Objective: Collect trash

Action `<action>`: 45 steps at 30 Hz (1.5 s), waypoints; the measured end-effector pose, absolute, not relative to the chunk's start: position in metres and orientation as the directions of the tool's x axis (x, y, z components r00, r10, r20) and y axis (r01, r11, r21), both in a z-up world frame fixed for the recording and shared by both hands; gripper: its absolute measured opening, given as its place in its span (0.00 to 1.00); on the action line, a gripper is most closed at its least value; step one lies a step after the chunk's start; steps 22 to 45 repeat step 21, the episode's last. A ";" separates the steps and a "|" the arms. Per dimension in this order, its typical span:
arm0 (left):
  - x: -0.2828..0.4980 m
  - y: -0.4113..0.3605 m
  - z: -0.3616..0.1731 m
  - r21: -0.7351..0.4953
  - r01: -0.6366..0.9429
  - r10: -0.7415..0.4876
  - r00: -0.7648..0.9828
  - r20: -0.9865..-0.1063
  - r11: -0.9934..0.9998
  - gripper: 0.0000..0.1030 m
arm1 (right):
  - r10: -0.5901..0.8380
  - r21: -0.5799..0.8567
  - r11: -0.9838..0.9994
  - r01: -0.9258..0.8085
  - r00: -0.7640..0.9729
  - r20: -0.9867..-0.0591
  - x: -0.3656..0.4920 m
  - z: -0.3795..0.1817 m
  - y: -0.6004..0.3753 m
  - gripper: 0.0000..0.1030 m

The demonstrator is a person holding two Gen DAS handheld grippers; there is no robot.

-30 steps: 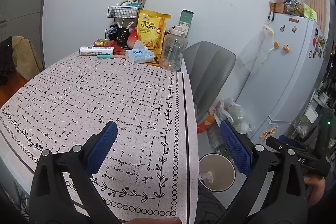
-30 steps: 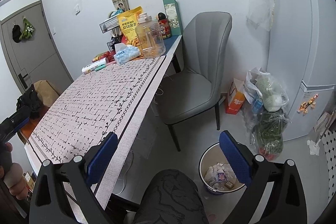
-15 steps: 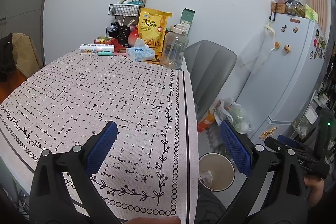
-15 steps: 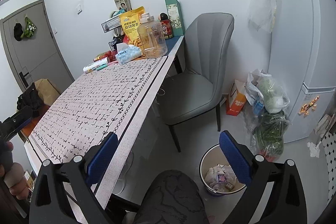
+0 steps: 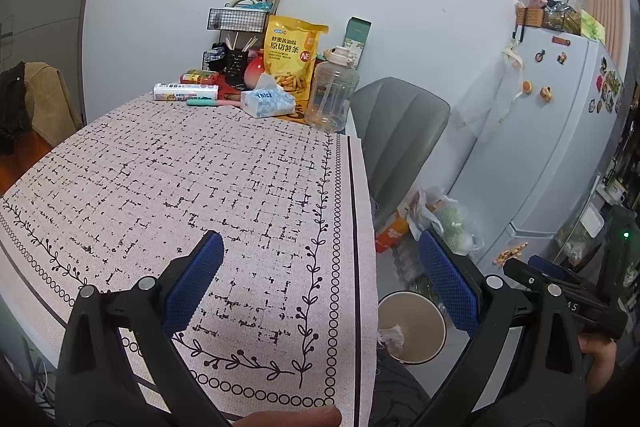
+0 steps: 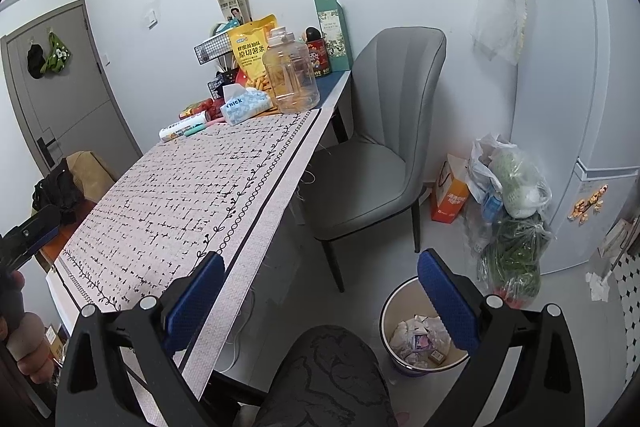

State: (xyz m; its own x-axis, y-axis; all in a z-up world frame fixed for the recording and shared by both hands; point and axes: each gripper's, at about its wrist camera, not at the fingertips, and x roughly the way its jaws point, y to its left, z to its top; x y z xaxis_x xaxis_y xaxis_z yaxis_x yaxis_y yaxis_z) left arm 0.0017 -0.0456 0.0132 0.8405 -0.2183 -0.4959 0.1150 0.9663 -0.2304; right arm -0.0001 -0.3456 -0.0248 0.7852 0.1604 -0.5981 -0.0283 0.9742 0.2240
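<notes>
A round waste bin [image 6: 424, 331], holding crumpled wrappers and paper scraps, stands on the grey floor just right of the table's near corner; above it the right gripper [image 6: 320, 301] hangs with blue-padded fingers wide apart and nothing between them; the left gripper [image 5: 320, 283], equally wide and unloaded, hovers over the patterned tablecloth [image 5: 192, 187], whose near stretch lies bare; a clear water jug [image 5: 332, 91], yellow snack bag [image 5: 292, 57] and tissue pack [image 5: 266, 101] crowd the far end against the white wall; a grey chair [image 6: 380, 147] sits to the right, with bulging plastic bags [image 6: 512, 195] beside the white fridge [image 6: 580, 87].
</notes>
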 end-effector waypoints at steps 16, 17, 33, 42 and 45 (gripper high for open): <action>0.005 -0.048 0.004 -0.230 0.103 -0.210 0.835 -0.509 0.968 0.94 | 0.161 0.230 0.973 -0.022 0.779 -0.606 0.002 -0.029 -0.347 0.92; 0.007 -0.047 0.003 -0.234 0.101 -0.211 0.832 -0.513 0.967 0.94 | 0.162 0.231 0.973 -0.022 0.776 -0.610 0.003 -0.031 -0.347 0.92; 0.011 -0.041 -0.006 -0.259 0.076 -0.207 0.824 -0.527 0.963 0.94 | 0.159 0.220 0.975 -0.024 0.768 -0.621 0.007 -0.037 -0.344 0.92; 0.011 -0.041 -0.006 -0.259 0.076 -0.207 0.824 -0.527 0.963 0.94 | 0.159 0.220 0.975 -0.024 0.768 -0.621 0.007 -0.037 -0.344 0.92; 0.011 -0.041 -0.006 -0.259 0.076 -0.207 0.824 -0.527 0.963 0.94 | 0.159 0.220 0.975 -0.024 0.768 -0.621 0.007 -0.037 -0.344 0.92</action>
